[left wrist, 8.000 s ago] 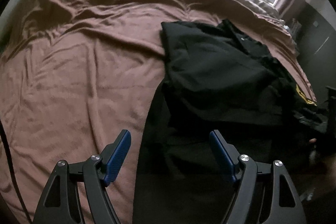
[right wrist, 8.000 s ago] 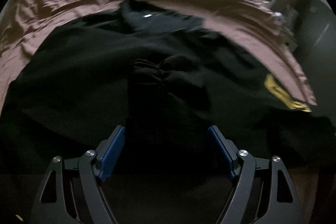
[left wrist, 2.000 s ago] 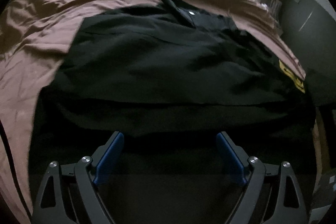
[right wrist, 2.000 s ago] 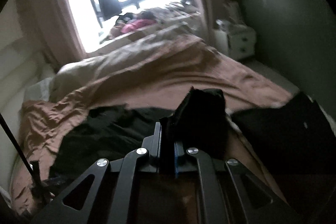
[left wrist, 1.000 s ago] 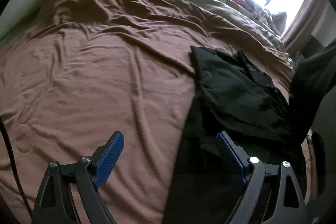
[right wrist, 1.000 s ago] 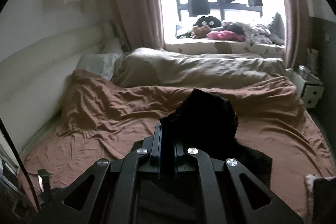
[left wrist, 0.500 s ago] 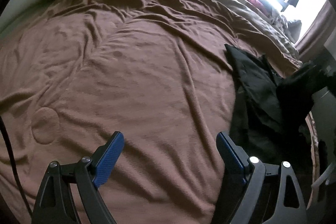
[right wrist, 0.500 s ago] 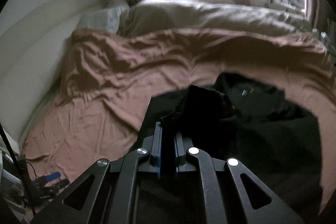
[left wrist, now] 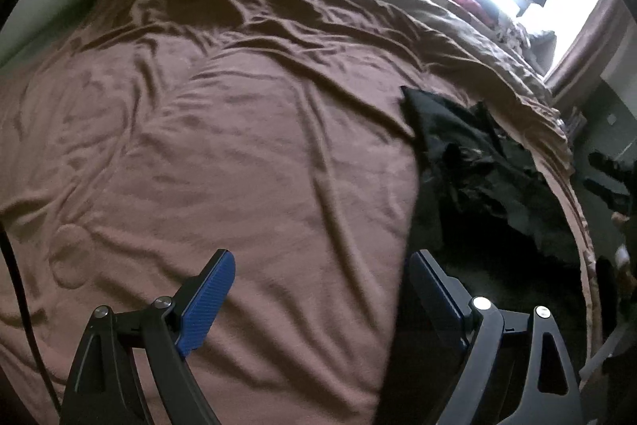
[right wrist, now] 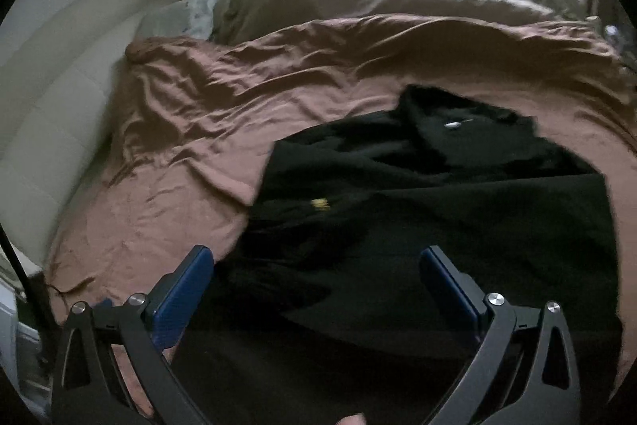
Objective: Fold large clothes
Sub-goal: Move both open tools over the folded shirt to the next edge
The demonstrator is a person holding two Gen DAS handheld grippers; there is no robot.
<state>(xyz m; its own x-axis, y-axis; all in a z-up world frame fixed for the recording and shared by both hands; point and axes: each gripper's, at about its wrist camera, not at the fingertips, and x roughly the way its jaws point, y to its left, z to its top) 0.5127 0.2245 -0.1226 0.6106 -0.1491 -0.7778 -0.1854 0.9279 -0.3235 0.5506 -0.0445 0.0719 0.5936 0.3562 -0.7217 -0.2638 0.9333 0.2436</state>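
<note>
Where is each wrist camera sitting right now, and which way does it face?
Left wrist: above the brown bedspread, facing the window; open left gripper shows, black garment at right.
Right wrist: over the black garment, facing the headboard side and window; open right gripper shows.
Shared: garment, bedspread, window.

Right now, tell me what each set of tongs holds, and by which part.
Nothing is held. The left tongs are open above the brown bedspread; the right tongs are open over the black fabric garment, which lies loose on the bed.
</note>
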